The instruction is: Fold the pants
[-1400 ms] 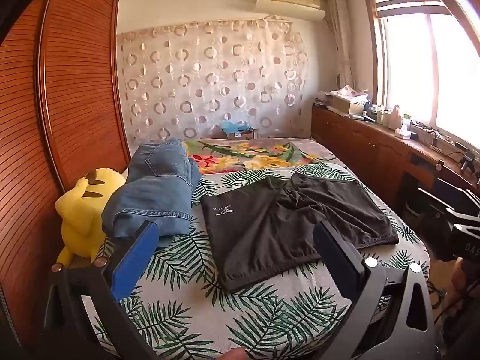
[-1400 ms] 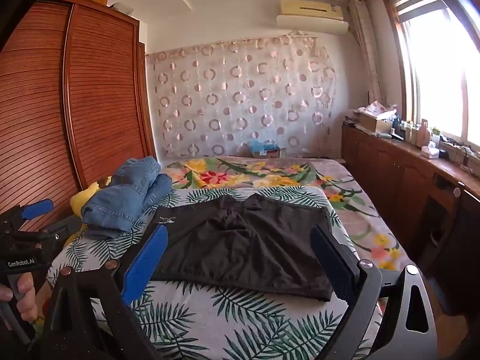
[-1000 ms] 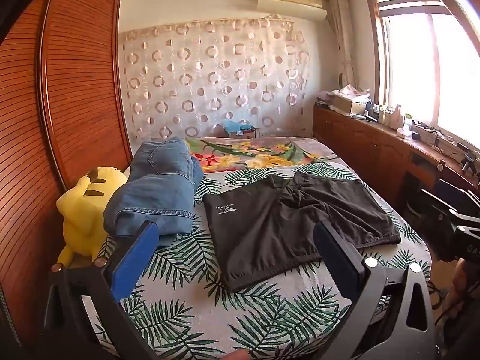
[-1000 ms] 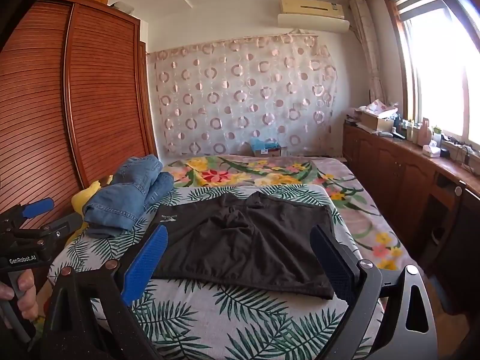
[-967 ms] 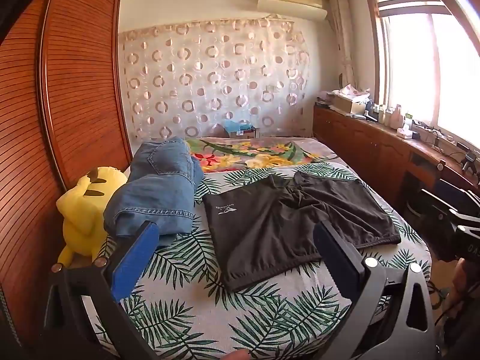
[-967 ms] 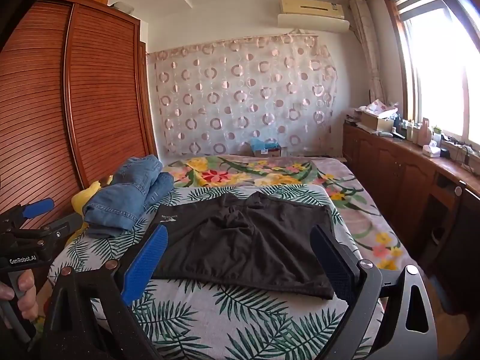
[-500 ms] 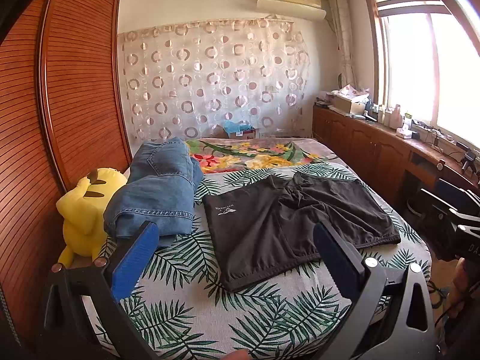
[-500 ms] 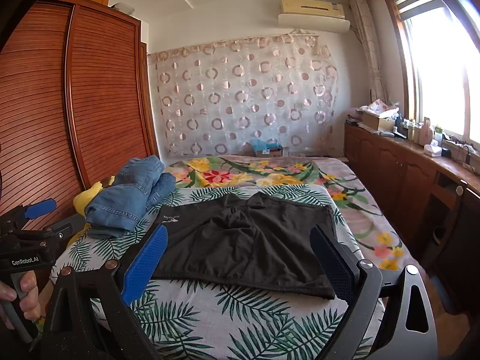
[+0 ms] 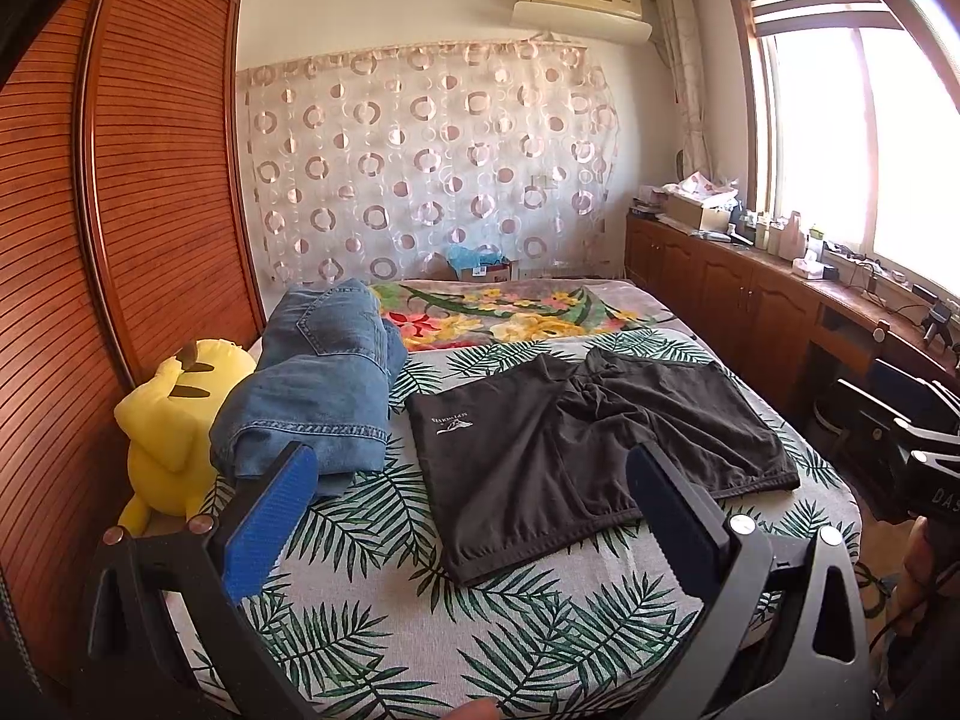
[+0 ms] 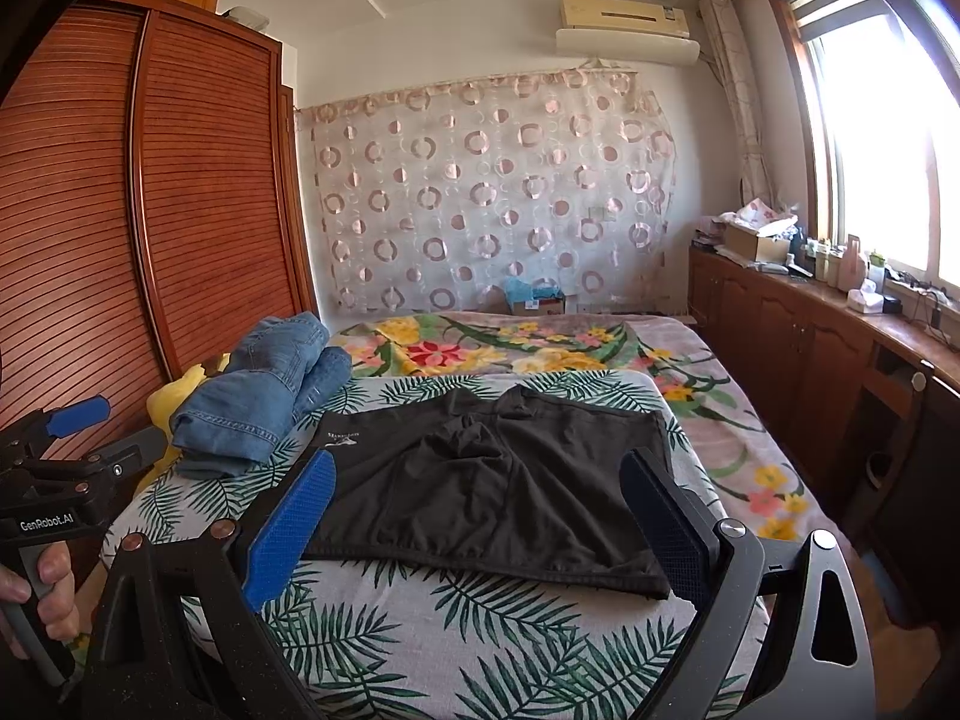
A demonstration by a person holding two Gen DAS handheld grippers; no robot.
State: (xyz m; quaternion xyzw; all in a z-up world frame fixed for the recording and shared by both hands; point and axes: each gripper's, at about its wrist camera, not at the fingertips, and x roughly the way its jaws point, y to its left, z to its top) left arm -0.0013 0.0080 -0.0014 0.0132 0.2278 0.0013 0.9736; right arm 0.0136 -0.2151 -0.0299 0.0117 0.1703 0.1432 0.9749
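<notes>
Lying flat mid-bed (image 9: 372,648), the black shorts (image 9: 576,456) have bare bedspread along their near hem; left gripper (image 9: 468,516) and right gripper (image 10: 474,516) hover there, fingers apart.

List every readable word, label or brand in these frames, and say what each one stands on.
"GenRobot.AI": on the left gripper's black body, seen from the right wrist view.
"DAS", cut off at the frame edge: on the right gripper's body, seen from the left wrist view.
White logo print on the black shorts: too small to read.
Label on the cardboard box behind the bed: too blurred to read.
</notes>
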